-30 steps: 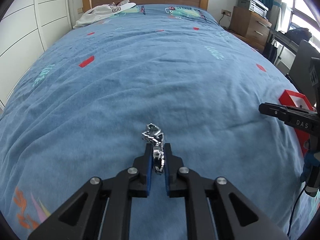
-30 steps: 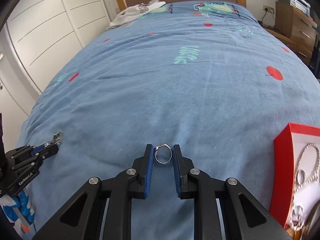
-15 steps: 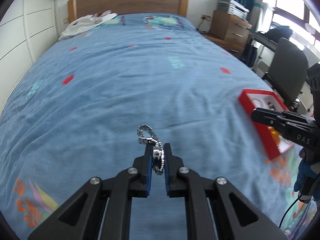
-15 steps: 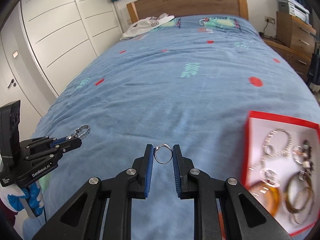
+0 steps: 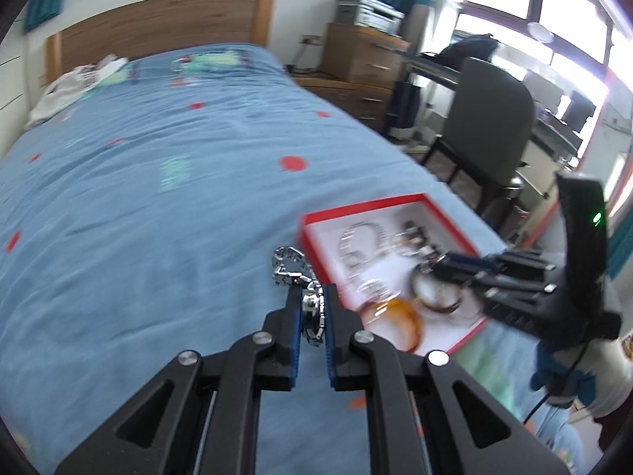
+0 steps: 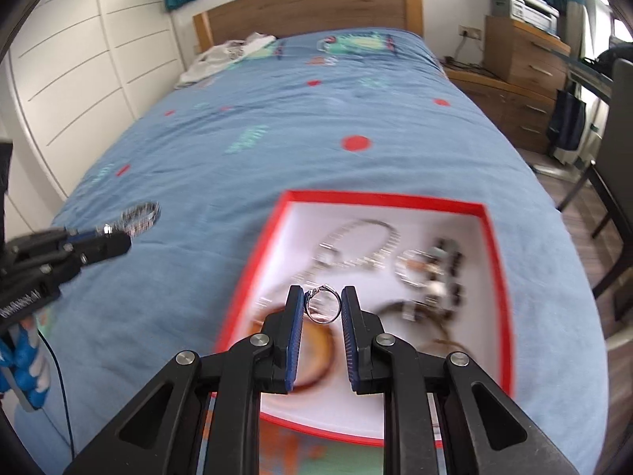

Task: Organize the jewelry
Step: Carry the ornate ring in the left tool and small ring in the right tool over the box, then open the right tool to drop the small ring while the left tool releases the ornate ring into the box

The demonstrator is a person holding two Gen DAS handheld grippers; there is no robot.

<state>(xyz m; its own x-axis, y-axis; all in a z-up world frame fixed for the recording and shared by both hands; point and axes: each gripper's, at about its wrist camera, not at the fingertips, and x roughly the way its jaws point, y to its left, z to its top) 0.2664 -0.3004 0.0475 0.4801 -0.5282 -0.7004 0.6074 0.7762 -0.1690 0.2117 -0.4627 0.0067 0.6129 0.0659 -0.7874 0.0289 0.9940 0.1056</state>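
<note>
- Left gripper (image 5: 311, 316) at 6 o'clock of the left wrist view, jaws clamped on a silver link chain (image 5: 294, 273); chain's free end curls up past the tips toward 12 o'clock, above the blue bed cover (image 5: 158, 213)
- Same gripper at 9 o'clock of the right wrist view (image 6: 114, 237), chain loop blurred at its tip, well apart from the box
- Red jewelry box (image 5: 358, 206) at 3 o'clock of the left tips, lying open on the bed near its right edge, white inside; chain end just beside the box's near left wall, touching or not cannot be told
- Inside the box: a silver bracelet (image 6: 358, 243) toward 12 o'clock, a dark bead string (image 6: 453, 273) toward 2 o'clock, an amber bangle (image 5: 395, 326) at the near side, all blurred
- Right gripper (image 6: 322, 304) at 6 o'clock of its own view, jaws clamped on a small silver ring (image 6: 323, 308), ring upright between the blue pads, held over the box's white floor
- Right gripper in the left wrist view (image 5: 439, 267) reaching in from 3 o'clock, tips over the box
- Wooden headboard (image 6: 308, 12) at 12 o'clock, dresser (image 6: 522, 59) at 2 o'clock, dark chair (image 5: 490, 126) beside the bed
</note>
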